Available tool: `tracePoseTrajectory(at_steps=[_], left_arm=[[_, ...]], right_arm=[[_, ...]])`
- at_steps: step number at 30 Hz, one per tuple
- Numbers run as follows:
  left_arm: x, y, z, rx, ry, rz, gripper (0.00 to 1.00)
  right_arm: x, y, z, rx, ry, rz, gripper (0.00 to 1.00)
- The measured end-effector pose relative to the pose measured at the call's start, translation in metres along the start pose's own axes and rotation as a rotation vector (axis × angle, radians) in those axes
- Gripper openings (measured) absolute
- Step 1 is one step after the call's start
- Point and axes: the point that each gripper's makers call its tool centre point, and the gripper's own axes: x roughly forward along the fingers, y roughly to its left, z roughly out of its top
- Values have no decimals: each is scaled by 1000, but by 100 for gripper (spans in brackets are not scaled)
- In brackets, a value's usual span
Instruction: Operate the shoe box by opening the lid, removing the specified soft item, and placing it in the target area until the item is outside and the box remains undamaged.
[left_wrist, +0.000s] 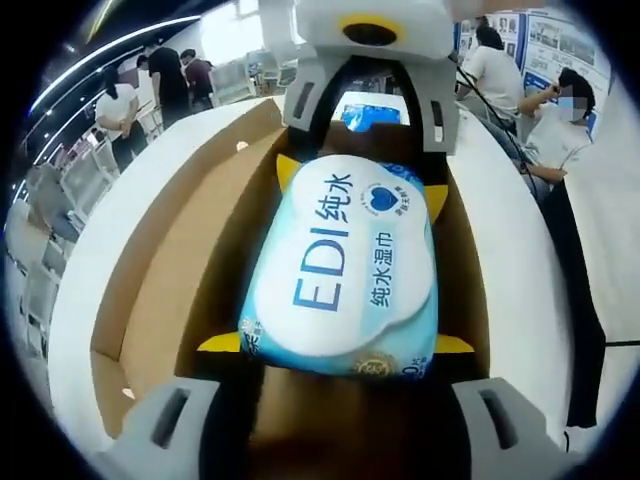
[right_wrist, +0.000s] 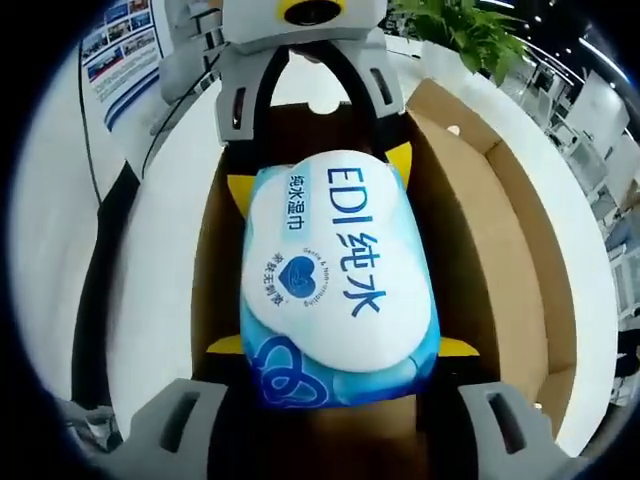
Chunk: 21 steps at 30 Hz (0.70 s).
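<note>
A blue and white pack of wet wipes marked "EDI" hangs over the open brown shoe box. My left gripper is shut on the pack's near end, one yellow fingertip showing at each side. From the far side, my right gripper clamps the other end. In the right gripper view the same pack sits between my right gripper's yellow tips, and the left gripper holds the far end. The box's lid flap lies folded out to one side.
The box rests on a white table. Several people stand beyond the table, and a seated person is at the right. A green plant and wall posters lie past the table's edge.
</note>
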Motion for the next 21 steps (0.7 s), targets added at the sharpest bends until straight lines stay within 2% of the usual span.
tracePoseTrajectory(at_steps=[9, 13, 21], left_arm=[[-18, -1, 14, 1, -2, 34, 65], [-25, -4, 19, -3, -3, 27, 65], [-30, -14, 25, 2, 17, 39, 64]], right_arm=[[-19, 1, 7, -3, -8, -12, 64], [-27, 6, 10, 2, -21, -10, 63], [-37, 15, 11, -13, -7, -31, 62]])
